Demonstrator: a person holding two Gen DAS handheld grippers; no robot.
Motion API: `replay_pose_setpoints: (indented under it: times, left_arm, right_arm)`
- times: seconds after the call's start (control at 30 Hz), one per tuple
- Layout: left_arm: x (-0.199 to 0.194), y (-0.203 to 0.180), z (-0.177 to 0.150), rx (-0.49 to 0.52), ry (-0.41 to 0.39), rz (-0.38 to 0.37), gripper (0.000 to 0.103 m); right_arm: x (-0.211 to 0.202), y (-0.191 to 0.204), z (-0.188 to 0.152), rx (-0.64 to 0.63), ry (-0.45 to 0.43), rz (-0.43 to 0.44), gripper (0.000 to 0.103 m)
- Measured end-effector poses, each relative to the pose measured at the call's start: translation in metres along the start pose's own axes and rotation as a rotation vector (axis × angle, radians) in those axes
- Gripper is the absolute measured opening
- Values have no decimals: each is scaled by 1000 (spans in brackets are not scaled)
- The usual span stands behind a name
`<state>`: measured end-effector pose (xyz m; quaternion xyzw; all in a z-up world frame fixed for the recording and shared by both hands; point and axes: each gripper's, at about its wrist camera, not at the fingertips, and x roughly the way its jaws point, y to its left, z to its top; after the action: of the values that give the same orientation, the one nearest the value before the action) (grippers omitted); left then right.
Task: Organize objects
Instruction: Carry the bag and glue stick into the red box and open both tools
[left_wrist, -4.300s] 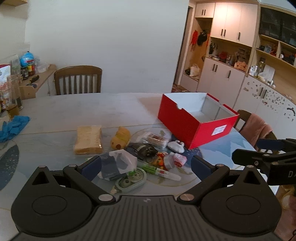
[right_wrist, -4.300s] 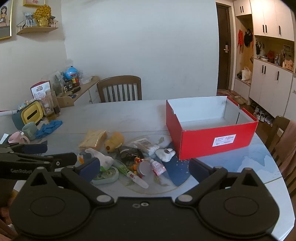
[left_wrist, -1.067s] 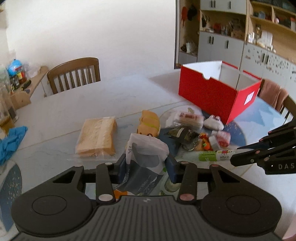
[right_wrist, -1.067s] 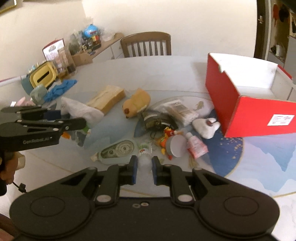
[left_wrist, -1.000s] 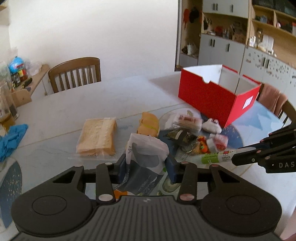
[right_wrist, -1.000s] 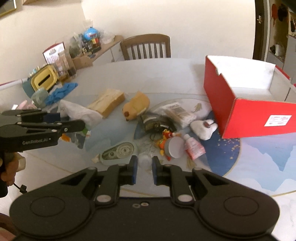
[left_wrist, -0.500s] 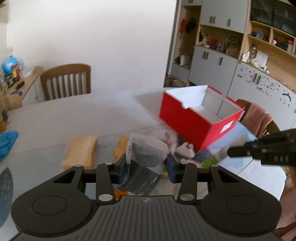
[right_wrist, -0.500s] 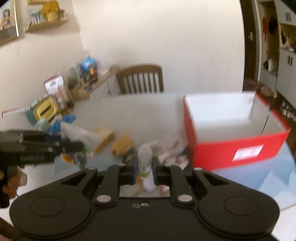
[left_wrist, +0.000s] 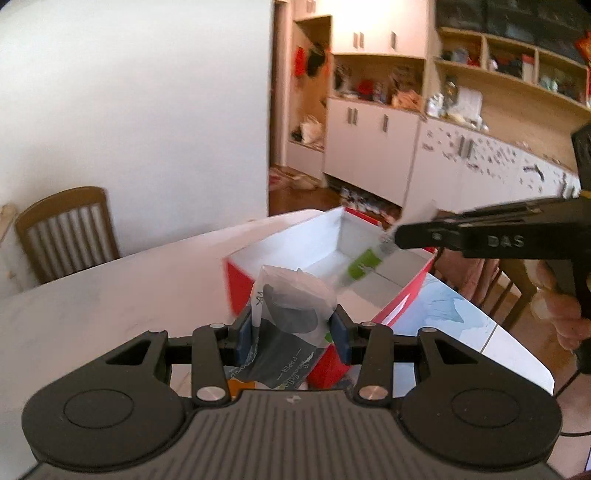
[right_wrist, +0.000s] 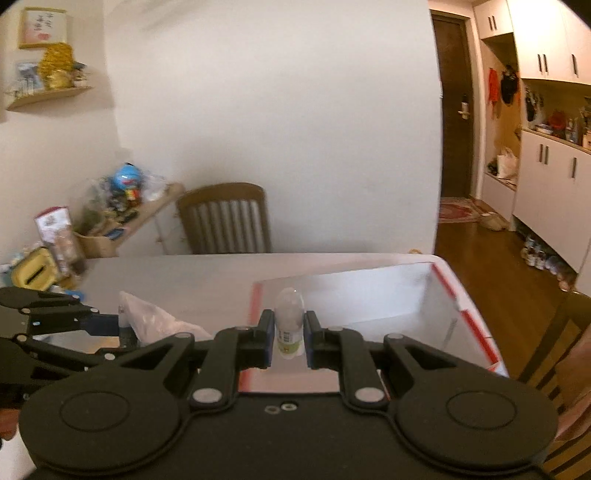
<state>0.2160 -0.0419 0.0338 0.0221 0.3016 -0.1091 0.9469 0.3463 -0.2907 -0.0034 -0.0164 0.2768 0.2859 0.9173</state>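
Note:
My left gripper (left_wrist: 291, 332) is shut on a white and dark plastic packet (left_wrist: 291, 317), held up just in front of the red box (left_wrist: 402, 306). My right gripper (right_wrist: 289, 334) is shut on a white tube with a green label (right_wrist: 289, 325) and holds it over the open white inside of the red box (right_wrist: 369, 295). In the left wrist view the right gripper (left_wrist: 402, 236) reaches in from the right with the tube (left_wrist: 364, 263) slanting down over the box. In the right wrist view the left gripper (right_wrist: 114, 325) and its packet (right_wrist: 155, 321) sit low at the left.
A wooden chair (right_wrist: 225, 218) stands behind the white table (left_wrist: 110, 291). A cluttered side shelf (right_wrist: 122, 206) is at the far left. White cabinets (left_wrist: 384, 147) and a doorway line the right side. The other table items are hidden below both views.
Both grippers have lifted and moved toward the red box, each with its object. The right gripper's tube now hangs over the box opening; the left packet is at the box's near corner.

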Motion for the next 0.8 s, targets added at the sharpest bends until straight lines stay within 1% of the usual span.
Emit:
replay_pose_setpoints:
  times: [0.1,0.27,0.4,0.5,0.6,0.7,0.8]
  left_arm:
    - [37,-17,16,35,36,-5,42]
    - [84,-30,46,26,62,-22,42]
    - [129,-38,64,32,111,-7,42]
    - [160,-47,67,44,159,5,42]
    - [190,-57,61,68,205,26,42]
    - [211,-64,50,92,243,40,42]
    - [228,-66,43,94,296,49,42]
  right_arm:
    - [16,-22,-4,1,24,-33,15]
    - [43,-57,-11,-1,48,-72,15]
    - [62,-73,-16,-15,63,-82,15]
    - [75,-83,-23,-31,86,-85,15]
    - [89,-86,-27,-47,121,-83,15]
    - [97,-90,-32,-48,173,-74,16]
    - [97,-90,-34,-59,213,-49,15]
